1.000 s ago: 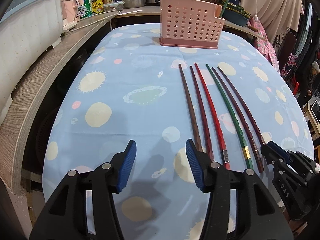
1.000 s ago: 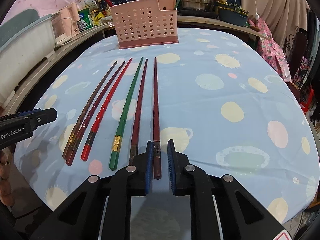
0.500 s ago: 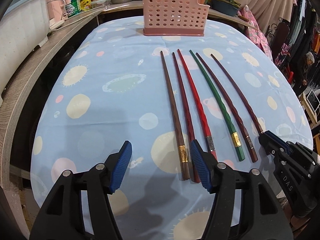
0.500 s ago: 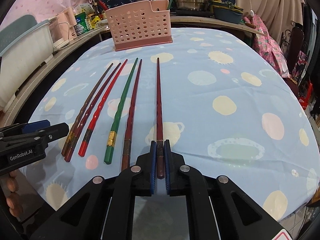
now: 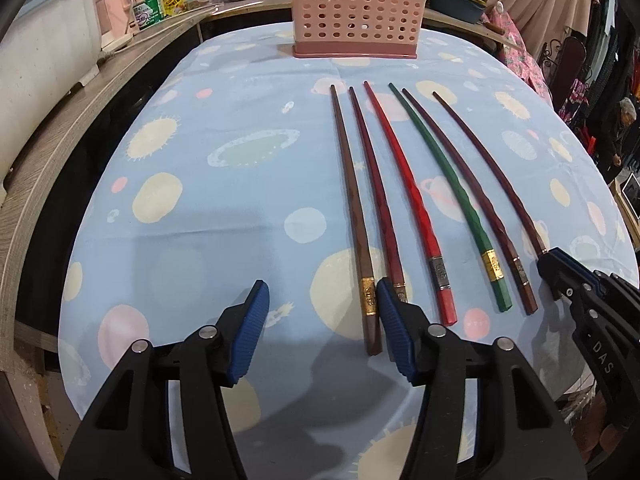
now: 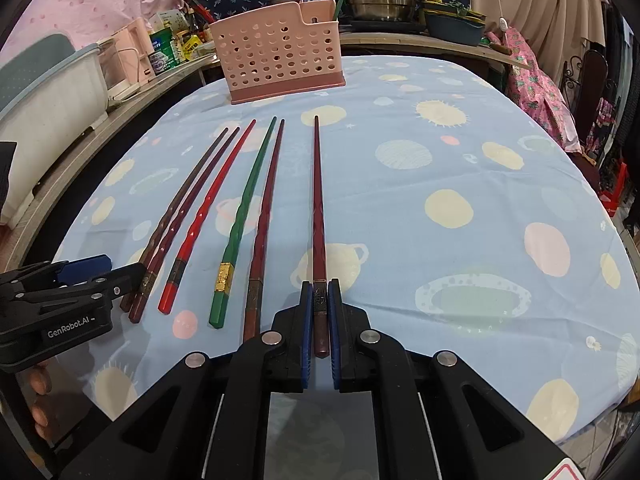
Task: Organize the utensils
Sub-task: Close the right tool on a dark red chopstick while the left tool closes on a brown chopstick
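On the blue spotted tablecloth (image 5: 200, 240) six chopsticks lie side by side, thin tips toward twelve o'clock at the pink holder (image 5: 356, 8), thick ends toward six. The right gripper (image 6: 319, 312) is clamped on the thick end of the dark red chopstick (image 6: 318, 208), farthest toward three o'clock. The left gripper (image 5: 322, 320) has its jaws apart, just narrowed, with the brown chopstick (image 5: 352, 208) lying loose between them, near the three o'clock pad. Only the right view shows fingers (image 6: 38, 380) under the left tool; only the left view shows the brown stick's butt
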Demonstrator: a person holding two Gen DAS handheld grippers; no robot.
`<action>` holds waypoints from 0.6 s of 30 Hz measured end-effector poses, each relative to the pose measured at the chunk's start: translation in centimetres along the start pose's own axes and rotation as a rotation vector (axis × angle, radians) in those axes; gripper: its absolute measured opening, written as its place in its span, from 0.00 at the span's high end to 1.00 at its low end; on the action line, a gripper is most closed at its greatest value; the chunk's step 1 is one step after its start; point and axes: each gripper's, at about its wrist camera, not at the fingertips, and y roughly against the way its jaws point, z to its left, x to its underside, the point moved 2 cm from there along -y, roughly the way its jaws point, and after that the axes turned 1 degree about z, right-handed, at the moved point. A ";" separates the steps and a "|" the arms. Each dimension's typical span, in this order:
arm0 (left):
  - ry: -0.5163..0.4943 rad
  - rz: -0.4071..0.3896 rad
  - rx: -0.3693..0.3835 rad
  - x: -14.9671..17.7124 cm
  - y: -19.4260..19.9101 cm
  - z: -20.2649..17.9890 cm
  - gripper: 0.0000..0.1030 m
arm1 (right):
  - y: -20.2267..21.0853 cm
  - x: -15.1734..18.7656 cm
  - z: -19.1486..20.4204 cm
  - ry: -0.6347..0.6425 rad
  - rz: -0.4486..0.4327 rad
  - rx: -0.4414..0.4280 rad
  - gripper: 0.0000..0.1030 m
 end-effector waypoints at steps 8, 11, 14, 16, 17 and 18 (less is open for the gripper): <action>0.003 -0.006 0.003 0.0 0.2 0.4 0.92 | 0.0 0.0 0.0 -0.001 0.000 -0.001 0.93; 0.000 -0.005 0.004 -0.1 0.2 0.5 0.92 | 0.1 0.0 -0.1 -0.001 0.001 -0.005 0.93; 0.006 -0.003 0.007 -0.1 0.2 0.5 0.92 | 0.3 0.0 -0.2 -0.005 0.000 -0.010 0.93; 0.014 -0.001 0.013 -0.1 0.2 0.6 0.93 | 0.5 0.0 -0.4 -0.011 -0.001 -0.008 0.93; 0.012 0.001 0.011 -0.1 0.2 0.6 0.93 | 0.6 0.1 -0.5 -0.015 -0.002 -0.008 0.93; 0.010 0.003 0.007 -0.2 0.2 0.6 0.93 | 0.7 0.0 -0.6 -0.018 -0.002 -0.008 0.93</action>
